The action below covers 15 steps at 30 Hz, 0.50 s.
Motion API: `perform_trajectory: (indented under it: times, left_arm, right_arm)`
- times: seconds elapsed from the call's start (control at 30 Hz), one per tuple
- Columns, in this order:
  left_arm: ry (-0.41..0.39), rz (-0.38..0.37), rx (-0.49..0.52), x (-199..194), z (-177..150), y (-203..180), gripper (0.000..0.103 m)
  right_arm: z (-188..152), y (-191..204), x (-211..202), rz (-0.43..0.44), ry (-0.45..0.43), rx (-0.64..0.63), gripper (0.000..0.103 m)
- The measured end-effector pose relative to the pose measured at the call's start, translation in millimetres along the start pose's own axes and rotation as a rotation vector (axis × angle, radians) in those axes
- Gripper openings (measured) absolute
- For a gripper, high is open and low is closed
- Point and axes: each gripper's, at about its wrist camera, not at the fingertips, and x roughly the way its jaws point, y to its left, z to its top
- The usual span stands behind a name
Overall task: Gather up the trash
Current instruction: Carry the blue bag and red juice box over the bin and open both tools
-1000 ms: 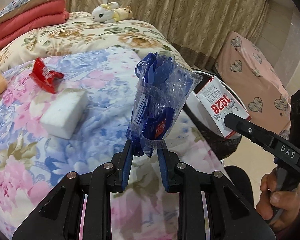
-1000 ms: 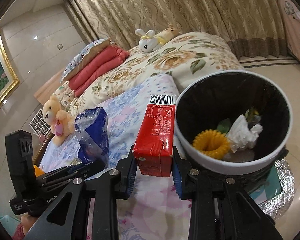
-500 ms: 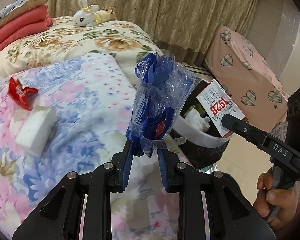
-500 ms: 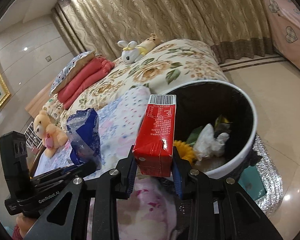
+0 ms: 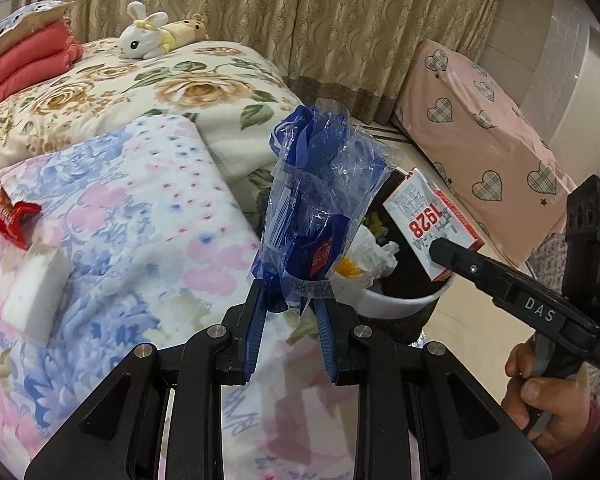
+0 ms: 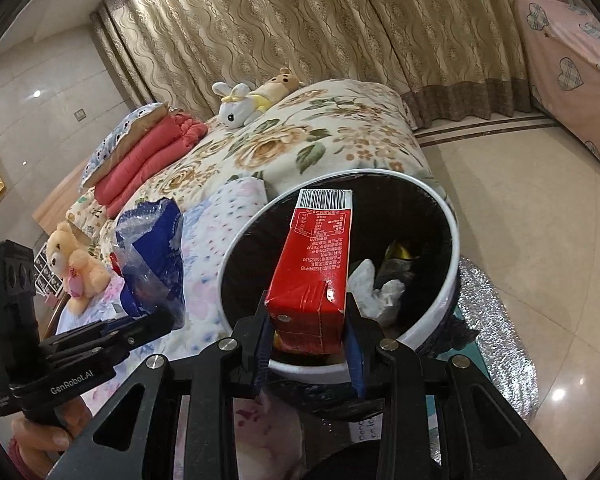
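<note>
Floral bedding in pink and blue (image 5: 112, 216) covers the near end of the bed, with a cream rose-print quilt (image 5: 148, 92) beyond, beige patterned curtains (image 6: 340, 32) behind and glossy tiled floor (image 6: 520, 220) alongside. The left gripper (image 5: 289, 300) is clamped on a crumpled blue-and-clear plastic wrapper (image 5: 316, 204), held upright at the bed's edge, just beside the white-rimmed round bin with a black liner (image 6: 454, 240). The right gripper (image 6: 306, 344) is clamped on a red rectangular drink carton (image 6: 316, 272), held over the bin's opening; a red wrapper (image 5: 8, 216) and a white foam block (image 5: 36, 288) lie on the bedding.
</note>
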Motion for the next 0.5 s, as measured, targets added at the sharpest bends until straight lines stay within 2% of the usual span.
perform_trajectory:
  times: [0.5]
  left_arm:
    - [0.03, -0.018, 0.046, 23, 20, -24, 0.024]
  right_arm:
    - [9, -17, 7, -0.021, 0.025, -0.005, 0.032]
